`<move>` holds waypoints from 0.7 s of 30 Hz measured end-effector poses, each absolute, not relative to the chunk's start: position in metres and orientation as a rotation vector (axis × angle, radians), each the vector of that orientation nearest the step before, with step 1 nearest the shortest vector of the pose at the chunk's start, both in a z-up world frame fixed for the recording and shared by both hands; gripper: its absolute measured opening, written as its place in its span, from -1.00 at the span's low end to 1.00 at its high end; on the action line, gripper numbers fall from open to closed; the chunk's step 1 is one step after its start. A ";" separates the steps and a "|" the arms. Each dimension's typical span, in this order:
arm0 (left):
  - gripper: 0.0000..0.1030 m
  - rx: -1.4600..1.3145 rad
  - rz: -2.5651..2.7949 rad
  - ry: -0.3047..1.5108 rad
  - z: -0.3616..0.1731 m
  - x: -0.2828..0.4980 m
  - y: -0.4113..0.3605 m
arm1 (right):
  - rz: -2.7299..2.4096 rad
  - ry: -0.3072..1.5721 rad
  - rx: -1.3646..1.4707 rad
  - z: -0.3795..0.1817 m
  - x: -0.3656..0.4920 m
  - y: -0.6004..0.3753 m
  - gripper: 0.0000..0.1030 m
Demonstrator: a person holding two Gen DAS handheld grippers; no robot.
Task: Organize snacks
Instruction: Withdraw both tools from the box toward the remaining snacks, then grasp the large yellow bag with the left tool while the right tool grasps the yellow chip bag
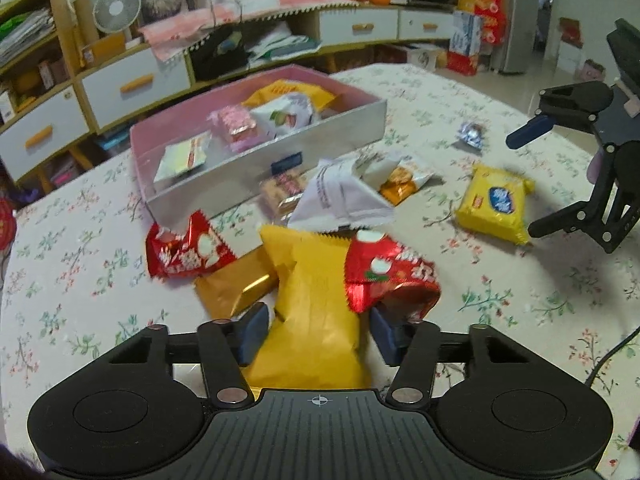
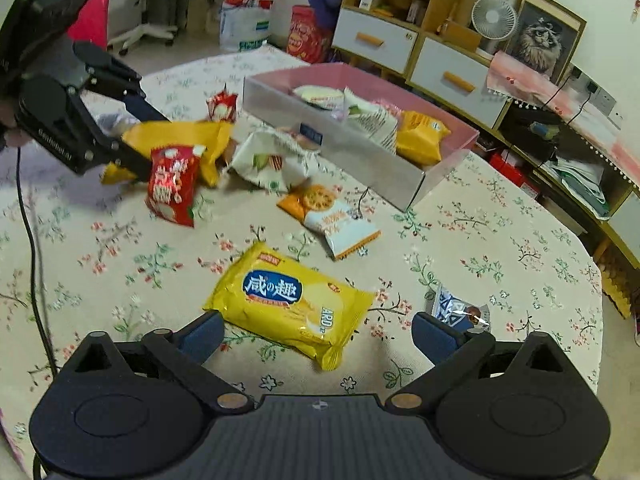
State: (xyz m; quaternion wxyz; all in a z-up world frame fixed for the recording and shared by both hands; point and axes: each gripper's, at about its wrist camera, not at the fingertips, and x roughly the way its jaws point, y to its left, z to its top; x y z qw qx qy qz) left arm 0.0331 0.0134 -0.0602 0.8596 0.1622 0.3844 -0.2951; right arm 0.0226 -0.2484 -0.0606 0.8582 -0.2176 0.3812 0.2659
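Note:
My left gripper [image 1: 316, 330] is shut on a plain yellow snack bag [image 1: 312, 300] and holds it over the table; it also shows in the right wrist view [image 2: 140, 140] with the bag [image 2: 180, 136]. A red snack packet [image 1: 384, 272] lies against the bag, also seen in the right wrist view [image 2: 172, 184]. My right gripper [image 2: 318, 334] is open, just above a yellow cracker pack [image 2: 288, 308]; in the left wrist view the gripper [image 1: 536, 184] hovers beside that pack [image 1: 496, 202]. The pink-lined box [image 1: 344, 128] holds several snacks.
On the flowered tablecloth lie another red packet [image 1: 184, 248], a gold packet [image 1: 232, 288], a white bag [image 1: 340, 196], an orange-white cracker packet [image 2: 328, 216] and a small silver-blue wrapper [image 2: 460, 308]. Shelves and drawers [image 1: 120, 88] stand behind the table.

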 end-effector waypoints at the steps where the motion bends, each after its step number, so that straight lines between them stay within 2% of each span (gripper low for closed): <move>1: -0.06 0.347 -0.616 0.819 -0.062 0.033 0.013 | 0.555 0.802 -0.460 -0.062 0.024 -0.248 0.39; 12: -0.07 0.354 -0.569 0.869 -0.066 0.036 0.008 | 0.523 0.812 -0.417 -0.068 0.036 -0.242 0.35; 21: -0.07 0.312 -0.540 0.879 -0.068 0.038 0.008 | 0.538 0.841 -0.355 -0.071 0.041 -0.236 0.11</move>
